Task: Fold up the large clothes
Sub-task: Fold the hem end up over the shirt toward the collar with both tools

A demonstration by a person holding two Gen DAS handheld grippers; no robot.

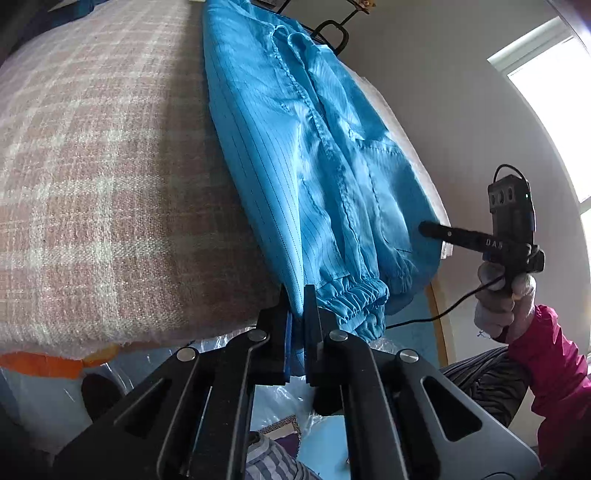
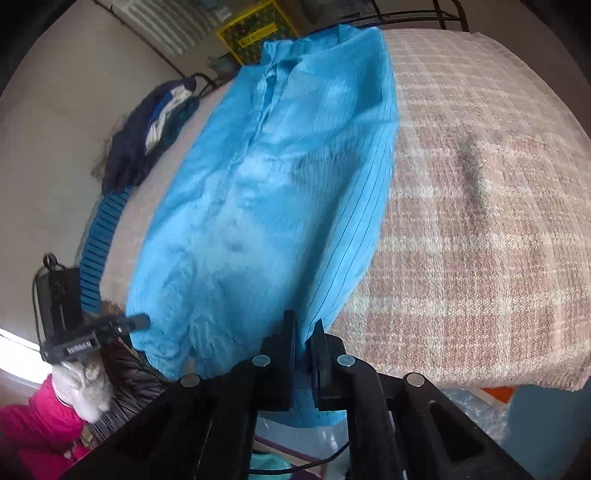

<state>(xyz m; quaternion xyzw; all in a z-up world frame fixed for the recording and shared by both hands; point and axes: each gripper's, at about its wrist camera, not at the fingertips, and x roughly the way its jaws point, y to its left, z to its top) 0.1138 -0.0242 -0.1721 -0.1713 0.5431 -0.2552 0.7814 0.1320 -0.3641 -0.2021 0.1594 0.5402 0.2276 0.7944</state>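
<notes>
A large blue pinstriped garment [image 1: 306, 155] lies lengthwise on a pink plaid blanket [image 1: 103, 177], with an elastic cuff [image 1: 354, 299] at its near end. My left gripper [image 1: 298, 306] is shut on the garment's near hem. In the right wrist view the same garment [image 2: 266, 192] stretches away on the blanket [image 2: 480, 221], and my right gripper [image 2: 303, 332] is shut on its near edge. The right gripper also shows in the left wrist view [image 1: 428, 229], touching the garment's far side. The left gripper shows in the right wrist view [image 2: 138, 321] at the garment's left corner.
A pile of dark clothes [image 2: 147, 136] lies at the blanket's far left edge. A black metal rack [image 1: 332, 33] stands behind the bed. A window [image 1: 554, 110] is at the right. Plastic bags [image 1: 280, 402] and an orange item [image 1: 40, 363] lie below the blanket's front edge.
</notes>
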